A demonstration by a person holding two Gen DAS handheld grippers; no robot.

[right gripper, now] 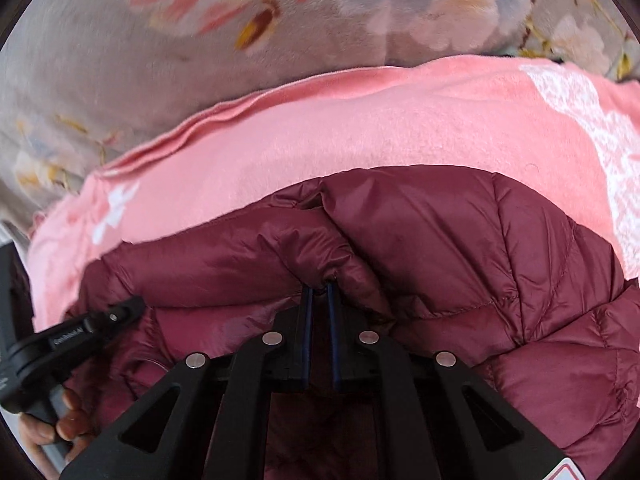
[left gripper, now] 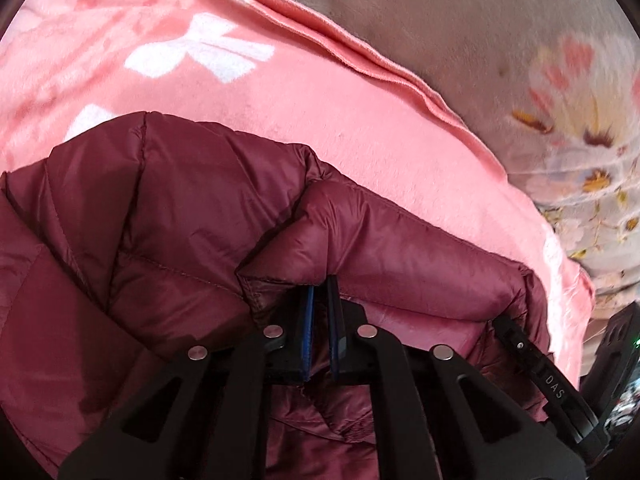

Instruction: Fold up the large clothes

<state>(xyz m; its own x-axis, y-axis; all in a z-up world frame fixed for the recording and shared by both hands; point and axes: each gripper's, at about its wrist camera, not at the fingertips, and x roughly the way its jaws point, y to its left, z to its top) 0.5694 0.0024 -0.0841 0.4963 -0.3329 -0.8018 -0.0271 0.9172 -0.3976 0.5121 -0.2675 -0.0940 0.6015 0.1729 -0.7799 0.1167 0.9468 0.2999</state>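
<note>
Two grippers, left gripper [left gripper: 320,284] and right gripper [right gripper: 320,286], pinch one maroon jacket [left gripper: 180,208]

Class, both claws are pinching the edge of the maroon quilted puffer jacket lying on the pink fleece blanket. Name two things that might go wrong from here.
1. The left claw and right claw each grip only a small pinch of the shiny maroon quilted puffer jacket, so the slick fabric may slip out when lifted.
2. The jacket lies on the loose pink fleece blanket, which could drag or bunch along.
</note>
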